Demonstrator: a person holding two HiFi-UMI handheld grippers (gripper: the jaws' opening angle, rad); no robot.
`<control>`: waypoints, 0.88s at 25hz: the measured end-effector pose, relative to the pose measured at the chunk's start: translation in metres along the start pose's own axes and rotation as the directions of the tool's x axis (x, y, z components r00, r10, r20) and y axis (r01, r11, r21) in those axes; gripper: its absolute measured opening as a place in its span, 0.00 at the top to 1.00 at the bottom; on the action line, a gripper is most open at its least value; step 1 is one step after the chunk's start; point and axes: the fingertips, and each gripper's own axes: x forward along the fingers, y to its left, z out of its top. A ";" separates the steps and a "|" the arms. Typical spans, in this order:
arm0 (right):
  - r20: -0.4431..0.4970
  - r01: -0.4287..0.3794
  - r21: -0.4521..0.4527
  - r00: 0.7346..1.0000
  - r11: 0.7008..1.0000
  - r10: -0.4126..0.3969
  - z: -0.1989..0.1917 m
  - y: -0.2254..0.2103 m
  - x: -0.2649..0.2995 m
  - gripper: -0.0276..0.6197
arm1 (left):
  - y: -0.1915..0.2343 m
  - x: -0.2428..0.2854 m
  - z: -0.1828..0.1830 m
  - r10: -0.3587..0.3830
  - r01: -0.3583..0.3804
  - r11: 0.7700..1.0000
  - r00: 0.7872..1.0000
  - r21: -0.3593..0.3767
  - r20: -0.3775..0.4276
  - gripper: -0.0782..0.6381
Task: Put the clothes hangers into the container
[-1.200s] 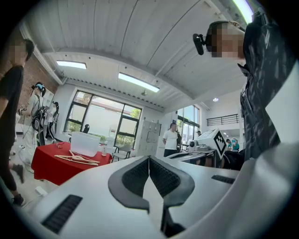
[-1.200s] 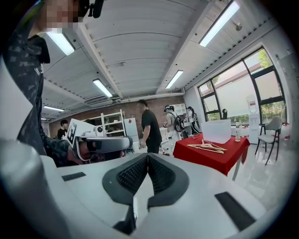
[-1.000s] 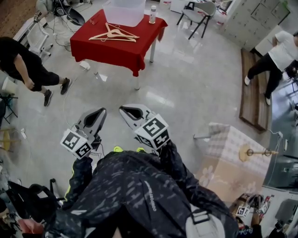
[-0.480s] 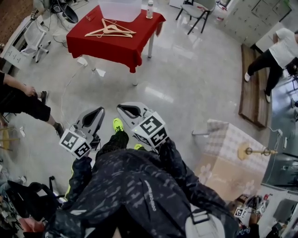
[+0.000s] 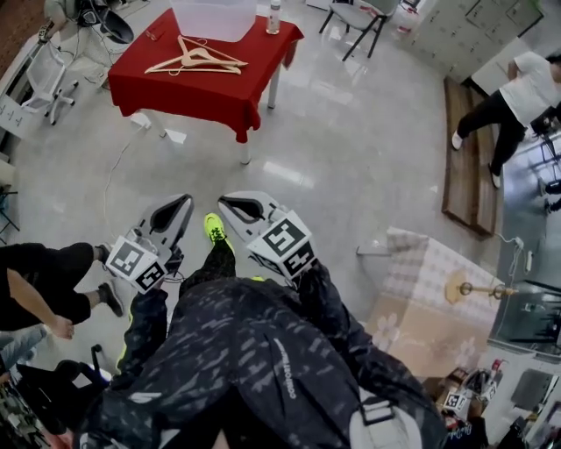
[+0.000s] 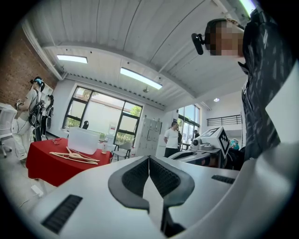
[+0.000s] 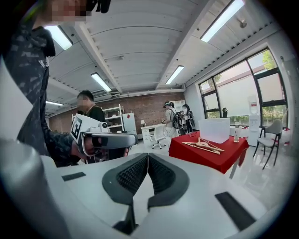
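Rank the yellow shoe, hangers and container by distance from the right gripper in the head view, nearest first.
1. Yellow shoe, on the floor by the right gripper.
2. Hangers, ahead on the red table.
3. Container, behind them at the table's far edge.

Left gripper (image 5: 181, 207), right gripper (image 5: 231, 204): jaws together

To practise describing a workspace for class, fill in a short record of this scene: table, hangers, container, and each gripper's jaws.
table: red-clothed table, across the floor from the person
hangers: wooden hangers lying on the cloth, outside the container
container: clear container on the table, beyond the hangers
left gripper: left gripper, jaws together, nothing between them
right gripper: right gripper, jaws together, nothing between them
task: no hanger picked up yet
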 end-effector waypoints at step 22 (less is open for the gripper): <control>-0.099 -0.112 -0.015 0.989 0.994 0.110 0.028 -0.045 0.119 0.93 | 0.125 0.009 0.014 0.058 -0.055 0.997 0.997 -0.063 0.056 0.87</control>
